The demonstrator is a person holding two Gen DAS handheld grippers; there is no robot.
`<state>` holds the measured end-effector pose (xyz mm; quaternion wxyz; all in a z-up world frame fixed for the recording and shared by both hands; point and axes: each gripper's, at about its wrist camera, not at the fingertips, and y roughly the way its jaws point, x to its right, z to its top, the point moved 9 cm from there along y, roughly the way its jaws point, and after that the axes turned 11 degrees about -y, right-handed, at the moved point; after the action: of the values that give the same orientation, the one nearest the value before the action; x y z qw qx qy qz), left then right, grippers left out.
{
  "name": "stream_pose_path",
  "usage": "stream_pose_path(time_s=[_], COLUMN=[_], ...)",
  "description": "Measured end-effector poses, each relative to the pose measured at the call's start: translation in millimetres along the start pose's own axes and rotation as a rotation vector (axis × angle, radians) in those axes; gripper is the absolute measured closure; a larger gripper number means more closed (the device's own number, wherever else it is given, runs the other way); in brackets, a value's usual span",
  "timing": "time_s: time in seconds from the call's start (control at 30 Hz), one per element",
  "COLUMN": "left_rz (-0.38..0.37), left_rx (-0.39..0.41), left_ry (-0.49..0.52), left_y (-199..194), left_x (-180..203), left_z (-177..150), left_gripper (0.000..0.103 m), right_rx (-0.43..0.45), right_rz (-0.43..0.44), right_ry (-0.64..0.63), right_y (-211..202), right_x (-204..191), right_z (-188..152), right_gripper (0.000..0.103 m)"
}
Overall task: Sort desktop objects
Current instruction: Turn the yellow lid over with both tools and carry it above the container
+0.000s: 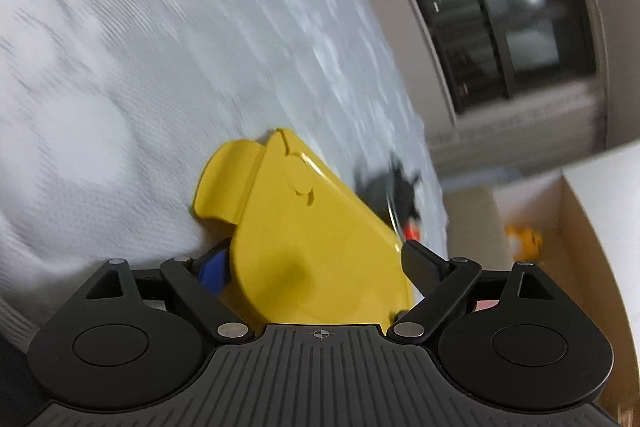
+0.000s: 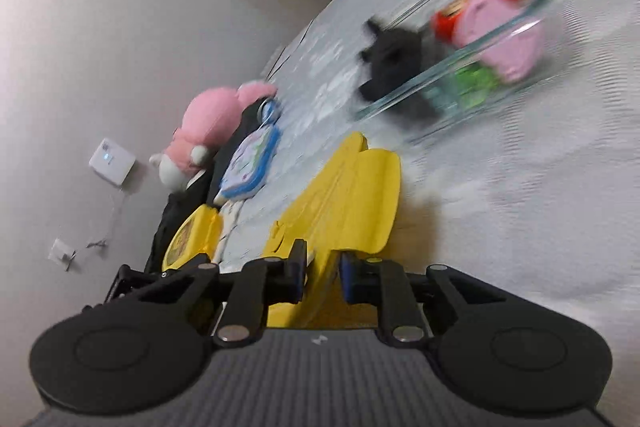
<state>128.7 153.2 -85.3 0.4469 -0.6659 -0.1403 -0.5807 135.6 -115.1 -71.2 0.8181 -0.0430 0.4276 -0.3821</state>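
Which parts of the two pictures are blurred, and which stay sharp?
Left wrist view: the patterned cloth is smeared by motion, the yellow plastic piece fairly sharp. Right wrist view: the clear container of toys is heavily blurred, the pink plush clearer.

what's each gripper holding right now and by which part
The right gripper pinches the yellow plastic case by its thin near edge. The left gripper is open around its body, fingers apart, not gripping.

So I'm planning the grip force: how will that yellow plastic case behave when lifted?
The yellow plastic case looks like a hard moulded shell, so probably stiff, not floppy. Its glossy faces may be slippery. The right claw pinches only a thin edge, so it might swing or twist.
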Motion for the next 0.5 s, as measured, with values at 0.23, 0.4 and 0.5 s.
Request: stream_pose_path(time_s=[0.23, 0.4, 0.5], left_rz=[0.07, 0.122, 0.125], left_rx=[-0.155, -0.159, -0.149], left_ry=[0.164, 0.224, 0.197], left_y=[60, 84, 84], left_x=[32, 45, 43], left_z=[-60, -81, -81], left_gripper=[0.012, 0.011, 0.011], right_rx=[0.088, 0.109, 0.11], right_rz=[-0.155, -0.215, -0.233], right_ry=[0.025, 0.036, 0.018], right_y=[-69, -85, -84], right_x=[65, 86, 88], right_z=[0, 0, 1], right_gripper=[0.079, 0.077, 0.075])
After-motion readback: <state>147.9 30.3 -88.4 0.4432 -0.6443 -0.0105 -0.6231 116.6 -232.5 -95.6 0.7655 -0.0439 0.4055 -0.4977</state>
